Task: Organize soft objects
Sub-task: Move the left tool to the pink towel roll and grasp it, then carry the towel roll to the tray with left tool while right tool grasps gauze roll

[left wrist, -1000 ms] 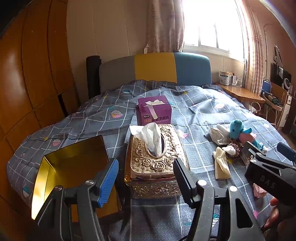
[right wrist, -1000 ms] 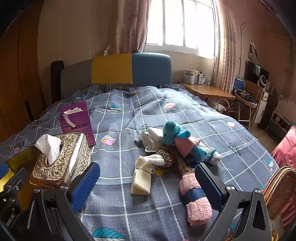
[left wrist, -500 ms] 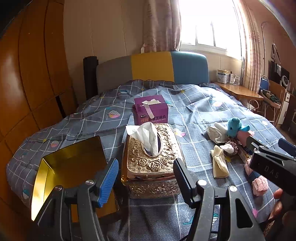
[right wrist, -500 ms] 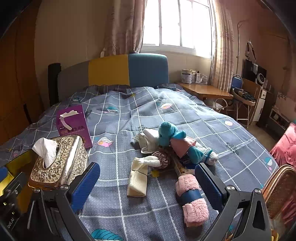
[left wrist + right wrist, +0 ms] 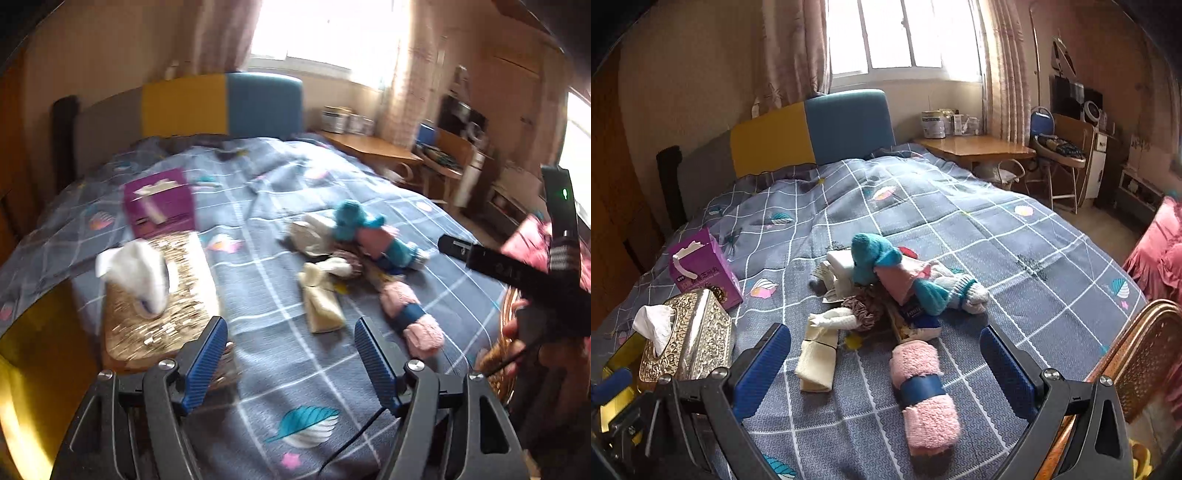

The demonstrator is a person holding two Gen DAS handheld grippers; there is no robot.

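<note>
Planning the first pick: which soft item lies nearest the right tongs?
The pink rolled towel with the blue band, lying between the open right tongs; the others sit farther up.

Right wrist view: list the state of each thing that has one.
Pink rolled towel: rolled, blue band around it, lying on the bed.
Cream cloth: folded, flat.
Ornate tissue box: tissue sticking out.
Purple box: top torn open.
Right tool: open, empty.

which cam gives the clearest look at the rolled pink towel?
Right wrist: the pink towel lies sharp and whole between that gripper's open jaws, its blue band plain. Left wrist shows the towel too, but smaller, off to the right and motion-blurred.
</note>
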